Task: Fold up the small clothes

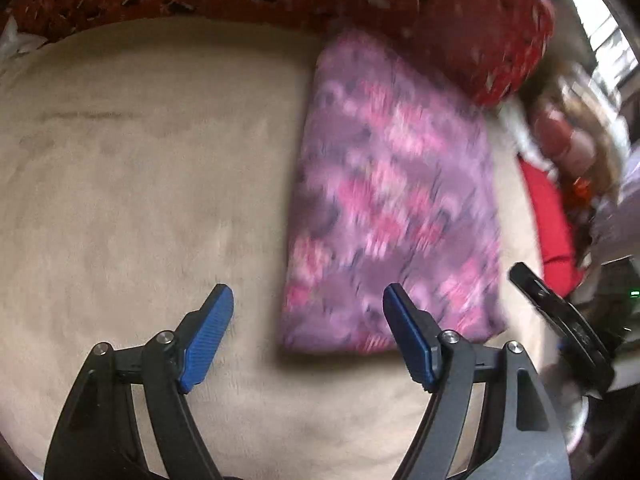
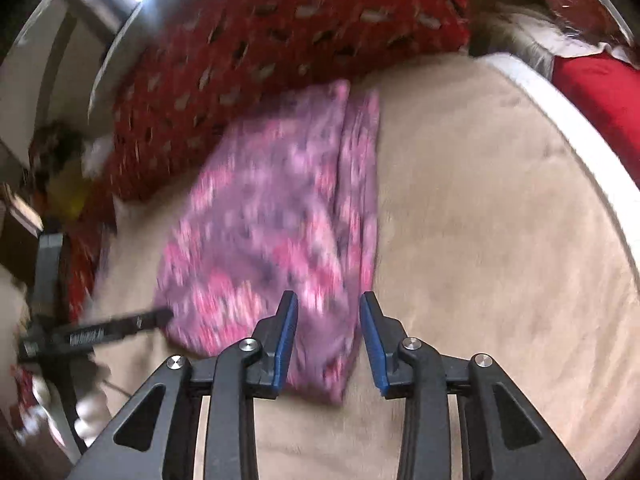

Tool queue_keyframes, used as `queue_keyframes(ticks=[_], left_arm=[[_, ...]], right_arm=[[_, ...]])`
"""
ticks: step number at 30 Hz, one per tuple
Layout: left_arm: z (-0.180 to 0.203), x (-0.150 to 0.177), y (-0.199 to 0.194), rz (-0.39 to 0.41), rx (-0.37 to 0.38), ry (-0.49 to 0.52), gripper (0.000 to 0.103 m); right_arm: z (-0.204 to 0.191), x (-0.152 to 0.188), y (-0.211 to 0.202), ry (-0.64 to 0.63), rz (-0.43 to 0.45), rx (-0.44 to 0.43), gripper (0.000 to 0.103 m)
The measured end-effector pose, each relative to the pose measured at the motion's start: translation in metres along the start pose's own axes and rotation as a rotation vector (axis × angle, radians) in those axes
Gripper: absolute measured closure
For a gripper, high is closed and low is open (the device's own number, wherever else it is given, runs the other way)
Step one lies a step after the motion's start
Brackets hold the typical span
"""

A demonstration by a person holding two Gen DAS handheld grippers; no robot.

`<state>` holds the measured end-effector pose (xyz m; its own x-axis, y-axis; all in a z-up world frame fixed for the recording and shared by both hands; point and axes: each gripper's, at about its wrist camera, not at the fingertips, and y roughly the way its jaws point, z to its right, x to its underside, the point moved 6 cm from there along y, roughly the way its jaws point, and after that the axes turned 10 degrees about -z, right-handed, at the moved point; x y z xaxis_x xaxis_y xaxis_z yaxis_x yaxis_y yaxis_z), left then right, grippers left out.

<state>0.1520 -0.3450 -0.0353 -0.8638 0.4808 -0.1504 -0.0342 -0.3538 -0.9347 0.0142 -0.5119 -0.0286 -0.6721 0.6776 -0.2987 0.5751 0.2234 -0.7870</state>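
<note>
Lying folded, the pink-purple garment (image 1: 392, 200) sits below both open, empty tools.

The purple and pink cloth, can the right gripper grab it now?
Probably yes. The right gripper is open right over the near end of the purple and pink cloth, with nothing in between.

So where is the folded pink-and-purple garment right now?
The folded garment lies on the beige blanket, its far end against the red patterned pillow; in the right wrist view it sits just ahead of the right gripper.
</note>
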Motion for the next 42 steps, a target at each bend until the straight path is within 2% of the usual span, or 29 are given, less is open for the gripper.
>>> queue_keyframes(ticks=[4, 5, 6, 8, 10, 13, 14, 15, 17, 18, 20, 21, 22, 23, 26, 27, 28, 29, 30, 31, 33, 36, 38, 42], left_arm=[[-0.009, -0.033, -0.002, -0.010, 0.045, -0.055, 0.026], [-0.011, -0.039, 0.003, -0.017, 0.033, -0.060, 0.026], [-0.013, -0.044, 0.012, -0.034, -0.006, -0.061, 0.026], [-0.015, -0.050, 0.028, -0.080, -0.031, -0.052, 0.025], [-0.019, -0.054, 0.029, -0.097, 0.017, -0.047, 0.025], [-0.020, -0.068, 0.022, -0.088, 0.110, -0.056, 0.025], [-0.019, -0.072, 0.023, -0.106, 0.171, -0.069, 0.025], [-0.017, -0.074, 0.027, -0.135, 0.227, -0.079, 0.025], [-0.010, -0.075, 0.039, -0.193, 0.317, -0.105, 0.025], [-0.007, -0.074, 0.047, -0.220, 0.358, -0.123, 0.025], [-0.004, -0.074, 0.050, -0.214, 0.373, -0.123, 0.019], [0.002, -0.073, 0.049, -0.205, 0.379, -0.113, 0.018], [0.007, -0.075, 0.050, -0.202, 0.381, -0.103, 0.018], [0.010, -0.075, 0.051, -0.204, 0.377, -0.100, 0.018], [0.018, -0.081, 0.055, -0.209, 0.337, -0.110, 0.018], [0.021, -0.080, 0.055, -0.214, 0.295, -0.101, 0.020], [0.023, -0.083, 0.056, -0.212, 0.256, -0.091, 0.029], [0.026, -0.083, 0.055, -0.204, 0.210, -0.080, 0.035], [0.029, -0.082, 0.053, -0.192, 0.157, -0.062, 0.046], [0.032, -0.081, 0.050, -0.176, 0.132, -0.048, 0.059], [0.030, -0.075, 0.036, -0.130, 0.104, -0.024, 0.073], [0.040, -0.065, 0.016, -0.063, 0.041, 0.016, 0.076], [0.046, -0.051, -0.001, -0.010, -0.039, 0.063, 0.076], [0.037, -0.022, -0.037, 0.090, -0.129, 0.117, 0.076]], right_arm=[[-0.002, -0.031, 0.015, 0.048, 0.034, -0.052, 0.065], [-0.003, -0.033, 0.020, 0.046, 0.035, -0.041, 0.066], [-0.002, -0.036, 0.034, 0.034, 0.014, 0.007, 0.066], [0.003, -0.032, 0.051, 0.017, -0.056, 0.047, 0.066], [0.002, -0.042, 0.043, 0.028, -0.031, 0.026, 0.066], [0.013, -0.063, 0.026, 0.078, 0.045, -0.004, 0.061], [0.019, -0.069, 0.026, 0.102, 0.051, -0.017, 0.049], [0.024, -0.074, 0.029, 0.125, 0.045, -0.026, 0.042], [0.029, -0.077, 0.041, 0.160, 0.022, -0.082, 0.041], [0.029, -0.077, 0.051, 0.173, -0.005, -0.142, 0.041], [0.023, -0.076, 0.062, 0.174, -0.011, -0.231, 0.037], [0.016, -0.077, 0.065, 0.149, 0.000, -0.264, 0.030], [0.008, -0.078, 0.068, 0.122, 0.004, -0.274, 0.027], [0.004, -0.080, 0.071, 0.107, 0.002, -0.271, 0.025], [-0.018, -0.082, 0.084, 0.010, -0.029, -0.156, 0.025], [-0.026, -0.084, 0.087, -0.028, -0.031, -0.104, 0.030], [-0.030, -0.086, 0.087, -0.052, -0.030, -0.073, 0.036], [-0.036, -0.087, 0.085, -0.078, -0.021, -0.044, 0.050], [-0.040, -0.087, 0.082, -0.095, -0.010, -0.025, 0.062], [-0.042, -0.087, 0.079, -0.102, -0.003, -0.015, 0.066], [-0.049, -0.086, 0.072, -0.125, 0.017, 0.020, 0.074], [-0.062, -0.080, 0.061, -0.170, 0.044, 0.067, 0.076], [-0.070, -0.067, 0.042, -0.207, 0.065, 0.083, 0.076], [-0.100, -0.052, 0.023, -0.274, 0.091, 0.093, 0.076]])
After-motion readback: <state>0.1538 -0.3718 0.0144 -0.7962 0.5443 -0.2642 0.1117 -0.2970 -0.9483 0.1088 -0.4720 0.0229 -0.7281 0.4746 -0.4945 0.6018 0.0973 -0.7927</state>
